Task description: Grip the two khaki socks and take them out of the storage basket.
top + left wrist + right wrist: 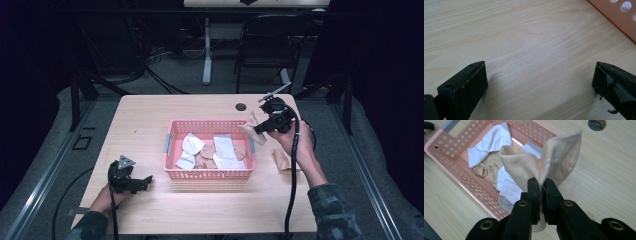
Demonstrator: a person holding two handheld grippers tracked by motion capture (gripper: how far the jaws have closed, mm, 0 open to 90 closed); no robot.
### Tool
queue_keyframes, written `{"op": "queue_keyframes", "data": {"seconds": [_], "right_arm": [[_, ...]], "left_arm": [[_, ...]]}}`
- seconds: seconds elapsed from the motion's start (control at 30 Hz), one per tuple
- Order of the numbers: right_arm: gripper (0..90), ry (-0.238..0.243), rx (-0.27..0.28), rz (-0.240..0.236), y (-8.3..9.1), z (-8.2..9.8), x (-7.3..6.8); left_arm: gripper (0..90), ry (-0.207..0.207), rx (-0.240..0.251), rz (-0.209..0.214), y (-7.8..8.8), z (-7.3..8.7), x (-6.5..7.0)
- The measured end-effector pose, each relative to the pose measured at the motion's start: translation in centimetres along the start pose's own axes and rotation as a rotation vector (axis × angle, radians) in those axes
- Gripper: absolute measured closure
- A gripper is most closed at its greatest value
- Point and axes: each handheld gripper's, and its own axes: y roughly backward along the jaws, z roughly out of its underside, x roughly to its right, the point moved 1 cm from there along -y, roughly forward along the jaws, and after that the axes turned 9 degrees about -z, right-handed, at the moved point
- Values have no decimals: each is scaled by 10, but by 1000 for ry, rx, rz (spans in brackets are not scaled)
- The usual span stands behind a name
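A person at a light wood table [200, 210] works two hand-held grippers over a pink perforated basket [210, 174] of socks. The right gripper [261, 128], held above the table just beside the basket's right end, has its jaws pinched nearly together on a beige sock [554, 162]; in the right gripper view the fabric is bunched between the black pads and flares up into two lobes, w/ small white lettering on the right one. The sock hangs clear of the table, its lower end showing below the jaws. The right hand [295, 142] grips the tool from behind, cable trailing down toward the table's near edge.

The left gripper [145, 180] rests low at the table's front-left, near the basket's front-left corner but apart from it. Its jaws stand wide apart w/ nothing between them; the left gripper view shows bare wood grain in the gap and a corner of the basket wall at upper right. The left hand [107, 197] holds it at the table edge.

Inside the basket: white socks [191, 145] and beige socks [207, 150] lie jumbled on the floor. Another beige piece [281, 159] lies on the table right of the basket, partly behind the right forearm. A round grommet hole [241, 107] sits at the table's far side.
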Motion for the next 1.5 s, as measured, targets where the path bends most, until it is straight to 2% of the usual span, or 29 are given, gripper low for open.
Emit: {"op": "queue_keyframes", "data": {"seconds": [0.13, 0.27, 0.53, 0.7, 0.93, 1.03, 1.13, 1.23, 1.37, 1.43, 1.5], "right_arm": [[849, -32, 12, 17, 4, 12, 11], [849, -68, -14, 44, 6, 29, 29], [848, -144, -17, 73, 3, 55, 55], [848, -189, -15, 54, -5, 63, 66], [844, -238, -62, 43, -33, 75, 79], [844, -280, -64, -7, -49, 79, 86], [840, -285, -118, 4, -67, 81, 90], [824, -280, -131, 24, -75, 82, 90], [640, -277, -129, 37, -73, 83, 90], [513, -286, -109, 52, -69, 83, 88], [401, -285, -88, 42, -62, 83, 87]], "left_arm": [[0, 1, -1, 0, 0, 0, 0], [0, 1, 0, 0, 0, 0, 0], [0, 1, -1, 0, 0, 0, 0], [0, 1, 0, 0, 0, 0, 0], [0, 2, -1, 0, 0, 0, 0], [0, 1, 0, 0, 0, 0, 0], [0, 1, 0, 0, 0, 0, 0], [0, 1, 0, 0, 0, 0, 0], [0, 1, 0, 0, 0, 0, 0], [0, 1, 0, 0, 0, 0, 0], [0, 1, 0, 0, 0, 0, 0]]}}
